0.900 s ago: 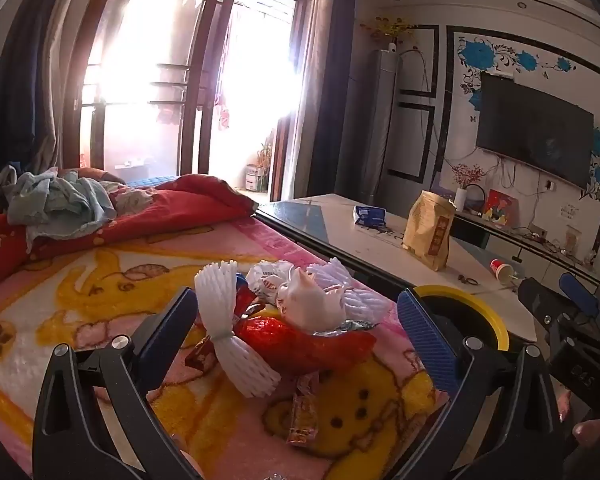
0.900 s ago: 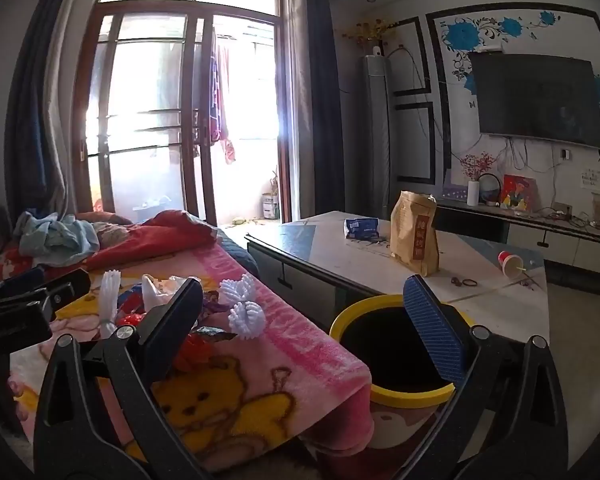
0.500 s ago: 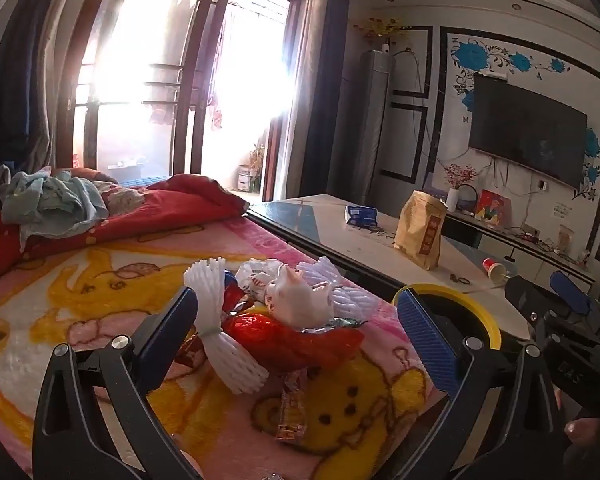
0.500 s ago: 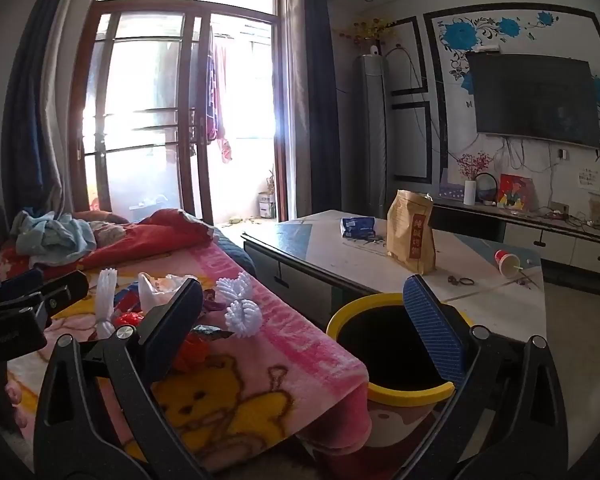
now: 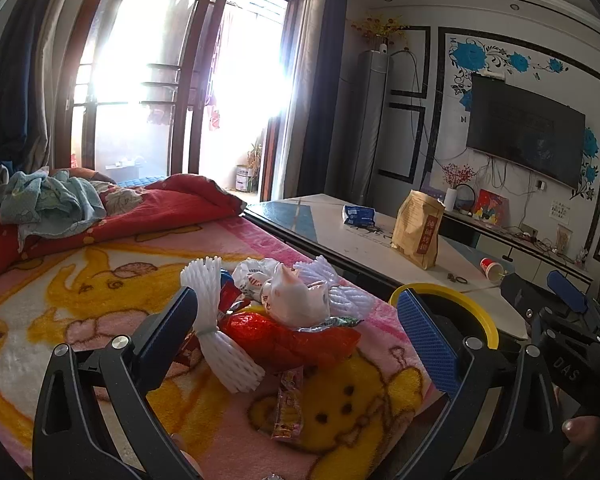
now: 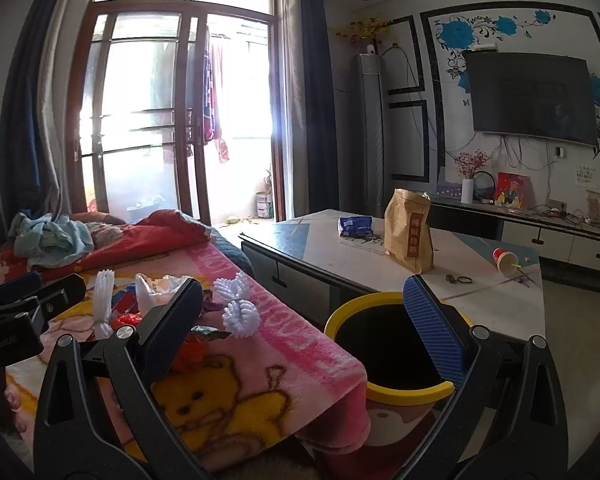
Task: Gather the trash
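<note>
A heap of trash lies on the pink cartoon blanket [image 5: 80, 304]: a white foam net [image 5: 216, 320], a red plastic bag [image 5: 284, 338], a crumpled white bag [image 5: 296, 296] and a long snack wrapper [image 5: 288, 404]. My left gripper [image 5: 296, 336] hangs open just before the heap, holding nothing. A yellow-rimmed bin [image 6: 384, 348] stands at the blanket's right corner. My right gripper [image 6: 304, 320] is open and empty, with the bin's mouth behind its right finger. White foam nets [image 6: 240, 314] lie near the blanket's edge in the right wrist view.
A low table [image 6: 340, 256] stands behind the bin with a brown paper bag [image 6: 408, 232], a blue packet [image 6: 354, 226] and a tipped red cup [image 6: 504, 260]. A red quilt and bundled clothes [image 5: 48, 204] lie at the back left. A TV [image 6: 532, 100] hangs on the wall.
In the left wrist view the trash heap has slid a little left and down between the fingers. The right wrist view has barely shifted. Both grippers stay open.
</note>
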### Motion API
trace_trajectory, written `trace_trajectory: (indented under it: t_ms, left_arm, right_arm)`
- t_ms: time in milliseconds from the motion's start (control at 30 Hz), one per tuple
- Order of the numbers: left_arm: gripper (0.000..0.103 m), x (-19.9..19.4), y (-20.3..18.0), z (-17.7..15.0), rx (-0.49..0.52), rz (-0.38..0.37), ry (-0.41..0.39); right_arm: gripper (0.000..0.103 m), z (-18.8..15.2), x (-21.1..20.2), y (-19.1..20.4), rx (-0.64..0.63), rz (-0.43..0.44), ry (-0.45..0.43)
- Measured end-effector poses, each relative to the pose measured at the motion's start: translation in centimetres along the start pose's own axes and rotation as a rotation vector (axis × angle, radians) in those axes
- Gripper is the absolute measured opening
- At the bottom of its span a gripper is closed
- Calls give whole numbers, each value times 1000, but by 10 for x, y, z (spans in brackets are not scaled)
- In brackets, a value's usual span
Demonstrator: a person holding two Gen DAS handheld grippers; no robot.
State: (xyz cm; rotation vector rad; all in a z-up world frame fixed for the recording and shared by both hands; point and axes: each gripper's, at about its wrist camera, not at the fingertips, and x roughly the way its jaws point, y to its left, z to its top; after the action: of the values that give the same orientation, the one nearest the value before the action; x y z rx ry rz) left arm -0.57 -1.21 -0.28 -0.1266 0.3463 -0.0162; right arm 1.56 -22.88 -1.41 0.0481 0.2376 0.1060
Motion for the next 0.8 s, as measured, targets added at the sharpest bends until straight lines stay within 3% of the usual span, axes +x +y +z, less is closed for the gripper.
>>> trace_trajectory:
  t_ms: [800]
  left_arm:
    - [97,1,2,-1,1,-4,2]
  right_arm:
    - [92,-2,2,-3,3,-6,3]
